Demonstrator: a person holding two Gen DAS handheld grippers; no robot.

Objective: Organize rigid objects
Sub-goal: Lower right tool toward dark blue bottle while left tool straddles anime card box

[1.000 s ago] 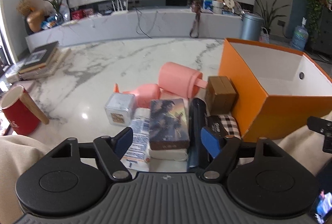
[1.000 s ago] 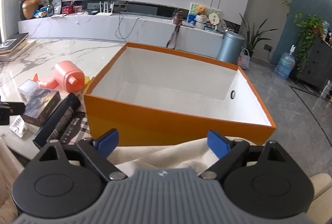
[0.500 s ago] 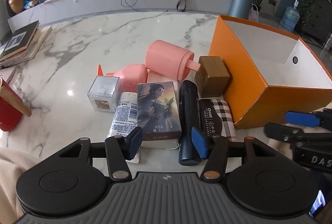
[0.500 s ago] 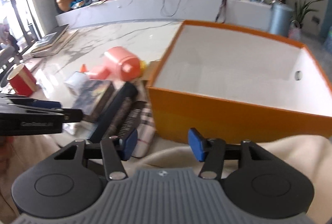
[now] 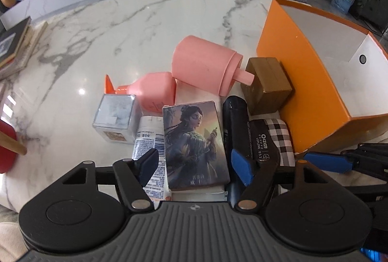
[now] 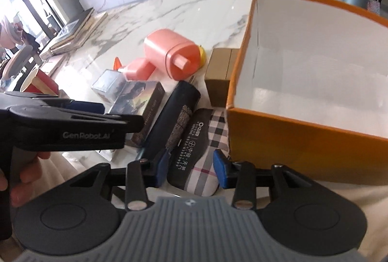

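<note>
A pile of rigid items lies on the marble table [image 5: 145,26] beside an open orange box [image 5: 303,92] [image 6: 291,135]. My left gripper [image 5: 195,167] hovers over an illustrated card box [image 5: 196,143]; its jaws are opening, with the box between them and the pads apart from it. My right gripper [image 6: 191,171] straddles the near end of a plaid case [image 6: 201,152] [image 5: 274,138]; its jaws are closing, pads almost at the case's sides. A black tube [image 5: 236,121] [image 6: 174,111] lies between the two items. The right gripper's fingers [image 5: 325,161] show at the left view's right edge.
Behind lie a large pink bottle [image 5: 206,65], a small pink bottle [image 5: 155,89], a brown box [image 5: 266,85], a clear cube [image 5: 116,118] and a white tube [image 5: 148,140]. A red cup [image 5: 7,145] and books [image 5: 14,43] sit at left. The orange box holds nothing.
Both grippers tipped down and came closer to the pile. The right one swung left from the orange box to the plaid case and narrowed. The left one narrowed, then widened.
</note>
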